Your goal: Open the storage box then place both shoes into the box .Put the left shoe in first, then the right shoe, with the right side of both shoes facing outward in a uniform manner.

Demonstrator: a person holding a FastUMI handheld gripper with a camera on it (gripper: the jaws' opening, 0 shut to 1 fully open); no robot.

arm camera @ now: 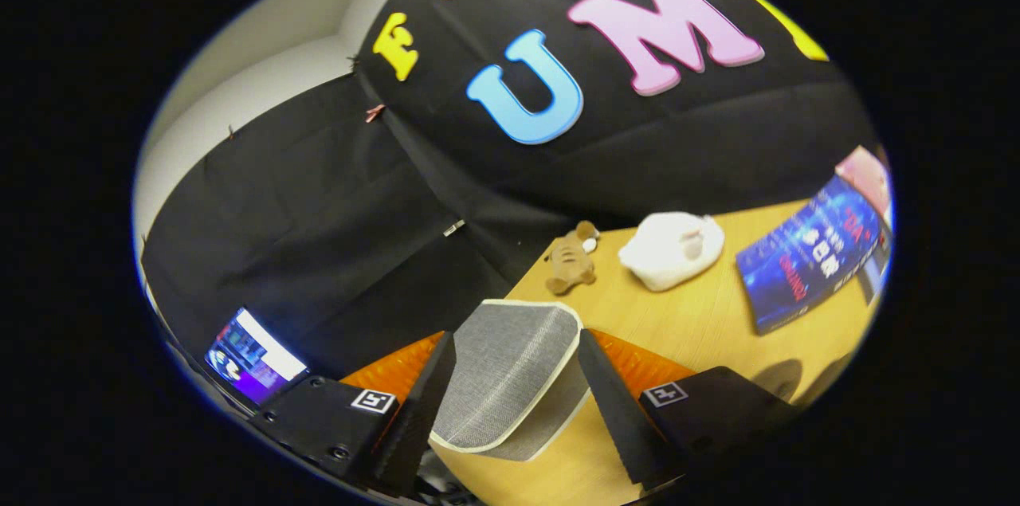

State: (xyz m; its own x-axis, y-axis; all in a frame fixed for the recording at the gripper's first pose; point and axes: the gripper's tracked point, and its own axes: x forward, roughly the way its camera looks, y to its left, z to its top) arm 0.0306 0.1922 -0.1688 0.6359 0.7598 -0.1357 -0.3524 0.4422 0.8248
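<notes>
Gripper (516,402) fingers clamp a grey mesh shoe with cream trim (510,382), one on each side, held above the light wooden table (701,323). Beyond the shoe on the table: one brown plush toy (570,260), one white plush toy (672,249), one blue book (809,260).

This is a staged recording booth, not a lived-in room. Black cloth (335,235) is pinned up as a backdrop over a pale wall (263,76) behind it. A light wooden worktop (701,315) carries props laid out apart from one another: a small brown plush toy (571,259), a white plush (672,249) and a blue book (809,260). A lit screen (255,358) glows low beside the cloth.
</notes>
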